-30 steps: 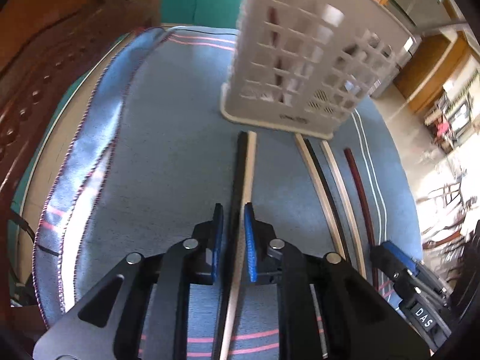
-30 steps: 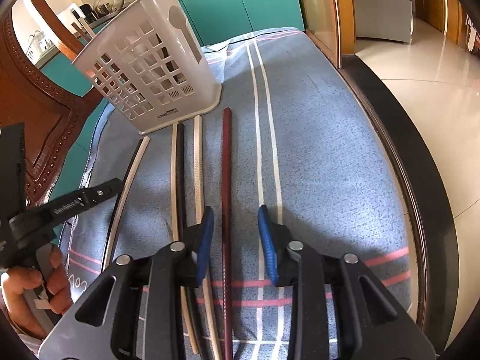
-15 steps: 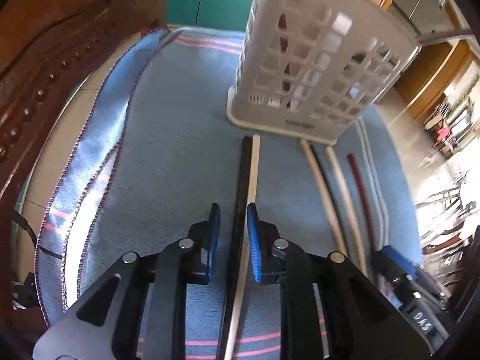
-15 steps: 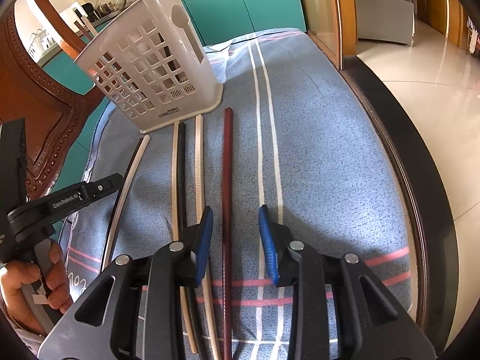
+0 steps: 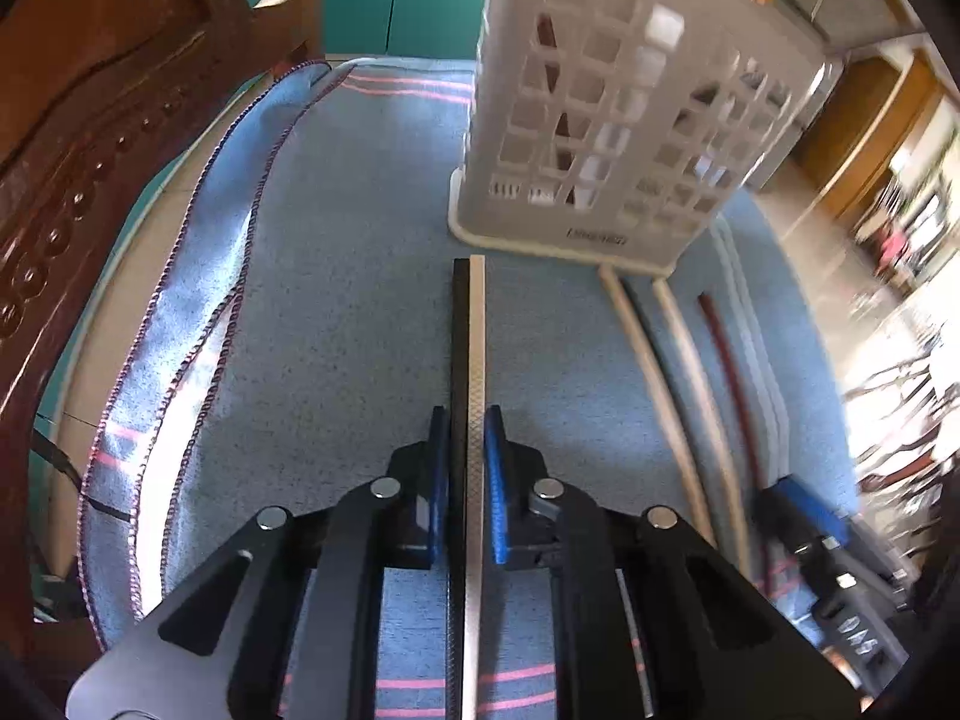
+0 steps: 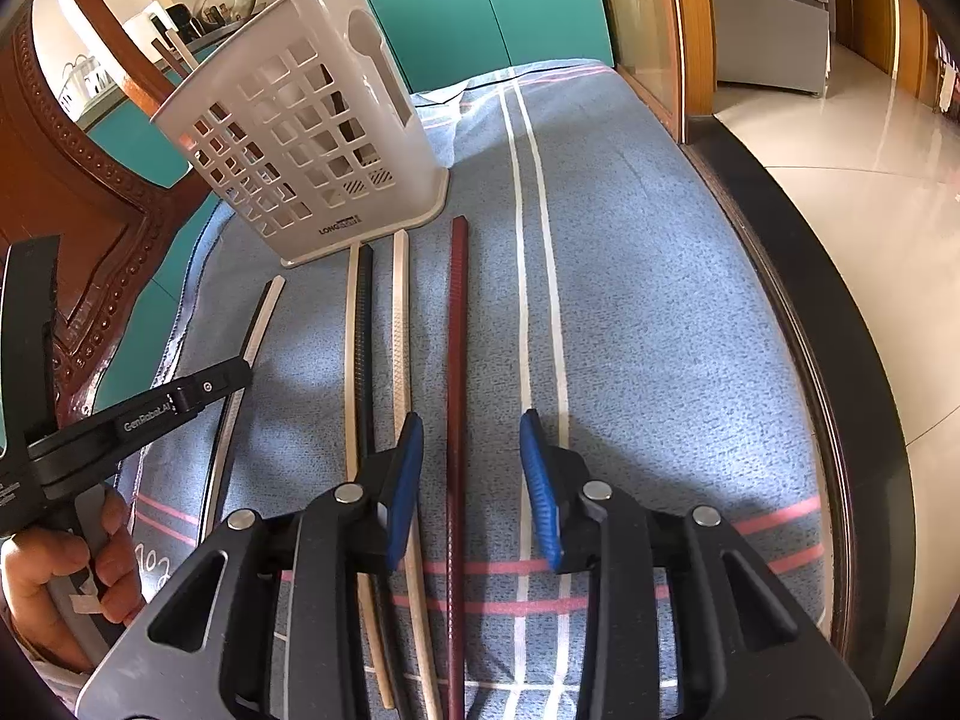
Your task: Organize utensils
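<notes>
Strong daylight is received from the right; the floor (image 6: 852, 180) is glared. Soft shadows are cast on the cloth (image 6: 648, 276). Edges are bent, and the basket (image 5: 630, 120) is blurred.

A white perforated plastic utensil basket (image 6: 300, 138) stood upright toward the far edge of the blue striped cloth (image 6: 648, 312). Before it, long chopsticks lay roughly parallel: a black-and-cream pair (image 5: 468, 336), cream and black sticks (image 6: 360, 324), one dark red (image 6: 457, 324).
</notes>
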Available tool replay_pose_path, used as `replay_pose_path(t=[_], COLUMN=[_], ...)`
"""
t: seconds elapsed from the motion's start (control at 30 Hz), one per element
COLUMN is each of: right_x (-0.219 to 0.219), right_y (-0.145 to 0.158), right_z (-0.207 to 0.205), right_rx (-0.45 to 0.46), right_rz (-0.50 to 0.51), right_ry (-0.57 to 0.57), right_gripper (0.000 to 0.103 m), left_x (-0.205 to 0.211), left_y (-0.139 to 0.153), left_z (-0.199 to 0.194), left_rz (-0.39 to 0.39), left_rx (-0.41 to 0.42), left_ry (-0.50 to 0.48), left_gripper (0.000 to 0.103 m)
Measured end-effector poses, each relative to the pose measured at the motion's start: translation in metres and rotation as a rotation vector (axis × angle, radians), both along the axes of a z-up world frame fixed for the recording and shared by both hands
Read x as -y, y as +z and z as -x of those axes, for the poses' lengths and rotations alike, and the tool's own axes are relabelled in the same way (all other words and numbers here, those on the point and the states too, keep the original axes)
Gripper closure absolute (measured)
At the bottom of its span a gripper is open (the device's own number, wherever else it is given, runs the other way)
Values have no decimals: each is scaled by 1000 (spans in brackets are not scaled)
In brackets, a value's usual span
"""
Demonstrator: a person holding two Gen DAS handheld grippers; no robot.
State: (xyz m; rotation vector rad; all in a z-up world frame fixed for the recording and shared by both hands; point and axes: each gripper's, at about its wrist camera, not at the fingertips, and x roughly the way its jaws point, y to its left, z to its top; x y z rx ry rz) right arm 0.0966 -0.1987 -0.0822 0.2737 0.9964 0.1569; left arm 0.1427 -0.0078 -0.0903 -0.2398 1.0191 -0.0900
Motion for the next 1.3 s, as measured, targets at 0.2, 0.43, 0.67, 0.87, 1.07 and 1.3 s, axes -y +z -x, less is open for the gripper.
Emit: replay_pose_path(t=[0.2,0.43,0.67,0.87,1.07,1.3], right_x=[1,-2,-12,-32,-41,-43], right_y=[-1,-1,2,-1,-4,-3], right_z=[0,0,-28,-64,-82,-87], right_rx=[-2,4,-29,-45,-26,-31], right_rz=[-8,16,118,263,333,358], right_ry=[4,9,47,103,111,119], right_gripper=[67,67,67,67,67,68], left_x=[-10,-10,-2,-2,11,14], left_y=[18,6,-3,-1,3,6], left_z=[8,-1,-27,-39,-46,-44], left_rz=[109,42,-92,-135,-214,-257], left_rx=[46,-2,-44,-44,-28,-31], left_ry=[-18,5,2,14,9,51], left_gripper=[89,80,81,81,79,61])
